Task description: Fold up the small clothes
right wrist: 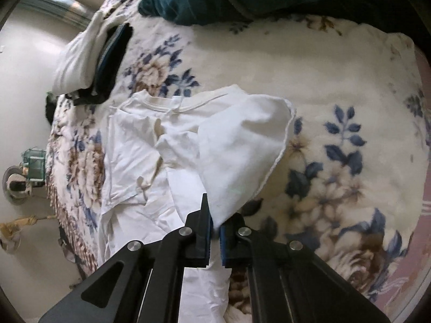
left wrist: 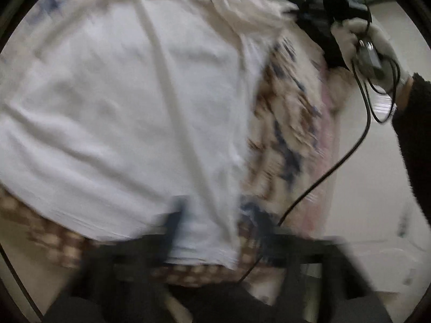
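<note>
Now, going from left to right across both views:

Left view, shirt: a white T-shirt (left wrist: 121, 107) fills most of this blurred picture, spread over the flowered blanket (left wrist: 291, 123), with a long crease down its middle.
Left tongs: the left gripper (left wrist: 215, 231) shows only as dark smeared shapes at the bottom edge; one finger (left wrist: 172, 228) lies against the shirt's lower hem. I cannot tell whether the jaws are apart or together, or whether cloth sits between them.
Left view, far right: a gloved hand (left wrist: 363, 43) holds a black device at the shirt's upper corner, and a black cable (left wrist: 323, 177) hangs from it down to the bottom of the view.

Right view, far left: a second white-gloved hand (right wrist: 78, 59) with dark tongs sits beside the shirt's collar end.
Right view, shirt: the T-shirt (right wrist: 150, 145) lies crumpled on the blanket (right wrist: 336, 86), collar toward the top.
Right tongs: the right gripper (right wrist: 215, 231) is clamped on a fold of the shirt, its blue pads (right wrist: 207, 231) pressing the cloth, and a lifted flap balloons above them.
Top edge: a dark green cloth (right wrist: 188, 2) rests on the blanket, well apart from the shirt.
</note>
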`<state>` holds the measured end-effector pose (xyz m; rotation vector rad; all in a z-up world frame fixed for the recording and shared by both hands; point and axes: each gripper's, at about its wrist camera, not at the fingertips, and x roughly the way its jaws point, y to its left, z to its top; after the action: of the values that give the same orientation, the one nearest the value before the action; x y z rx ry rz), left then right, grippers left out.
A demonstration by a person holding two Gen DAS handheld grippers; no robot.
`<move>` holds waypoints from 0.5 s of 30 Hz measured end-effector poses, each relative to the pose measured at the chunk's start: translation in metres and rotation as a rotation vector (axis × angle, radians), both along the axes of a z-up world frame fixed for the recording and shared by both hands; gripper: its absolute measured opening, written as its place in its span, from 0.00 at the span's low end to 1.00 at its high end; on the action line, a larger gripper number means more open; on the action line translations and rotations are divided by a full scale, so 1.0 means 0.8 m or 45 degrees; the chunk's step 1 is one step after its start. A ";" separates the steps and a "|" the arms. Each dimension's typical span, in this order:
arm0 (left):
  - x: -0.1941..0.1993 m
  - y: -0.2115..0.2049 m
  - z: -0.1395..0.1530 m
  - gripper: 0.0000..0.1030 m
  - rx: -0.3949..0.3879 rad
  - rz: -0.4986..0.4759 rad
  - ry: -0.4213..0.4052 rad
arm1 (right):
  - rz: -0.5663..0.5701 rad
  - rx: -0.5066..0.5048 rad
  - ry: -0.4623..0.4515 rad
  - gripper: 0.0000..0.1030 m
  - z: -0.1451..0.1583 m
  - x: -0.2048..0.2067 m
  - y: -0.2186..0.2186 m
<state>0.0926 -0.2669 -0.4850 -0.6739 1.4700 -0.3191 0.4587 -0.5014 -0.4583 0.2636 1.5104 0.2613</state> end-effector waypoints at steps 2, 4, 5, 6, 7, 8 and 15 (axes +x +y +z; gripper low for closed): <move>0.002 -0.013 -0.020 0.69 -0.094 0.012 0.063 | -0.011 -0.021 0.013 0.05 -0.005 -0.003 -0.004; 0.007 -0.041 -0.040 0.69 -0.127 -0.023 0.125 | -0.010 -0.039 0.018 0.05 -0.008 -0.006 -0.007; 0.009 -0.058 -0.047 0.69 -0.121 -0.060 0.142 | -0.012 -0.046 0.020 0.05 -0.009 -0.009 -0.010; 0.009 -0.072 -0.052 0.69 -0.102 -0.096 0.157 | -0.012 -0.052 0.021 0.05 -0.010 -0.011 -0.013; 0.006 -0.086 -0.057 0.69 -0.086 -0.137 0.174 | -0.014 -0.057 0.021 0.05 -0.010 -0.013 -0.016; 0.003 -0.109 -0.064 0.69 -0.051 -0.196 0.192 | -0.016 -0.069 0.022 0.05 -0.012 -0.015 -0.021; -0.025 -0.142 -0.066 0.00 0.285 -0.321 0.032 | -0.050 -0.073 0.021 0.04 -0.014 -0.011 -0.046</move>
<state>0.0727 -0.3808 -0.5374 -0.3146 1.5893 -0.3342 0.4501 -0.5382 -0.4697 0.2500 1.5249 0.1842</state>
